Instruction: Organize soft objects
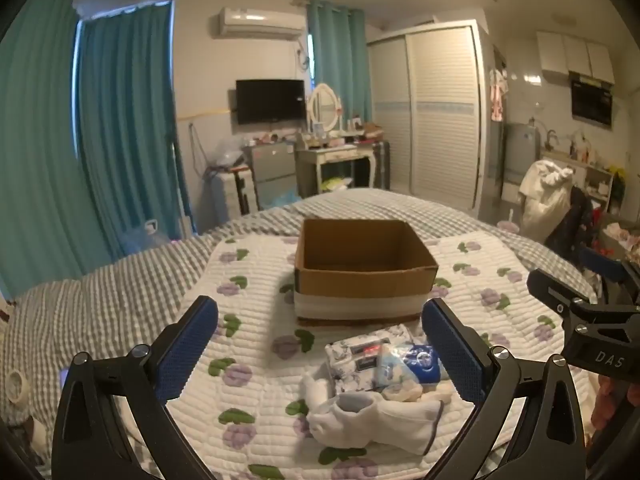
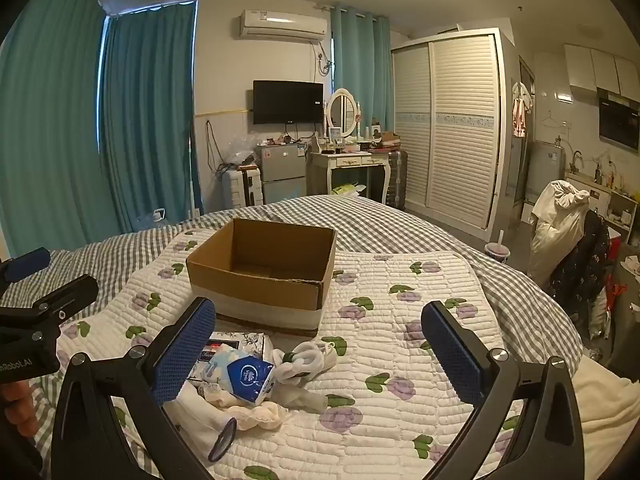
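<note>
Socks (image 1: pixel 380 420) in white lie nearest on the floral quilt (image 1: pixel 248 280), at 5 o'clock between the spread fingers of the left gripper (image 1: pixel 320 344). Just beyond sit a blue tissue pack (image 2: pixel 250 376) and patterned pack (image 1: pixel 360 354). Right gripper (image 2: pixel 320 344) hangs agape, empty. Farther, at 12 o'clock, stands the cardboard box (image 1: pixel 360 276).

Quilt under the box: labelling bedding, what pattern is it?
White quilt with purple flowers and green leaves, clearest in the right wrist view.
</note>
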Motion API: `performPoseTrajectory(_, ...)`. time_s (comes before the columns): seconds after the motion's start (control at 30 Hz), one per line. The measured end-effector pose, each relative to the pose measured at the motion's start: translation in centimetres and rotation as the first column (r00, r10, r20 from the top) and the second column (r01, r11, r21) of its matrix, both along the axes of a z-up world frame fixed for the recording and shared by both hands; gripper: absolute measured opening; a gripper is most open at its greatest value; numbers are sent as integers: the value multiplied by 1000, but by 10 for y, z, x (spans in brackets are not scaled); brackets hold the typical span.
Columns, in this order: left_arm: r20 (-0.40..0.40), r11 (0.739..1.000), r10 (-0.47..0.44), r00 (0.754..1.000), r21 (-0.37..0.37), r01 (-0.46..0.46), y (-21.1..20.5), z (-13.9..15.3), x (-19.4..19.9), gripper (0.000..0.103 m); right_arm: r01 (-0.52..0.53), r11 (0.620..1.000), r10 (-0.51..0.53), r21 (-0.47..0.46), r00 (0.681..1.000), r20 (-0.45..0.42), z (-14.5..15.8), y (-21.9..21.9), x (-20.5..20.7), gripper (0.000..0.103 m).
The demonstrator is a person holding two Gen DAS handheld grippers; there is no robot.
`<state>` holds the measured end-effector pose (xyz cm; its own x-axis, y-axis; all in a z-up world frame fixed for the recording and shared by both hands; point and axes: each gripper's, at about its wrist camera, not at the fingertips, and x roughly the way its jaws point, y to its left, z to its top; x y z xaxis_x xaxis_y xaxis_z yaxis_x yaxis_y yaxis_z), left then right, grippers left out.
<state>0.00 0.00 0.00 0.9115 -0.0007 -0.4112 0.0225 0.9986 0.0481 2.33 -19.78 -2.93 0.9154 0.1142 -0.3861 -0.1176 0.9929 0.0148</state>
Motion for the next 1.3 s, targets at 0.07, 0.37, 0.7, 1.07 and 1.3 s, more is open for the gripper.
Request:
performPoseTrajectory(0.07,4,1000,2,1000,0,-2,0,0,0,103,1,1000,-1,-2,1000,1,1,0,-1,103)
performPoseTrajectory(0.37,5,1000,6,1000,9,-6,-3,1,-2,103,-1,1000,1,-1,1000,-2,0,0,0,103)
performPoseTrajectory(0.7,-5,1000,13,1000,6,-13,-1,-2,0,103,-1,1000,1,-1,1000,-2,-2,2,0,103)
performPoseTrajectory(1.07,-9,1000,13,1000,2,-13,0,-5,0,103,-1,1000,1,0,1000,-7,-3,1,1,103)
performPoseTrajectory(1.3,-10,1000,12,1000,2,-12,0,-6,0,103,-1,1000,1,0,1000,-8,-2,1,1,103)
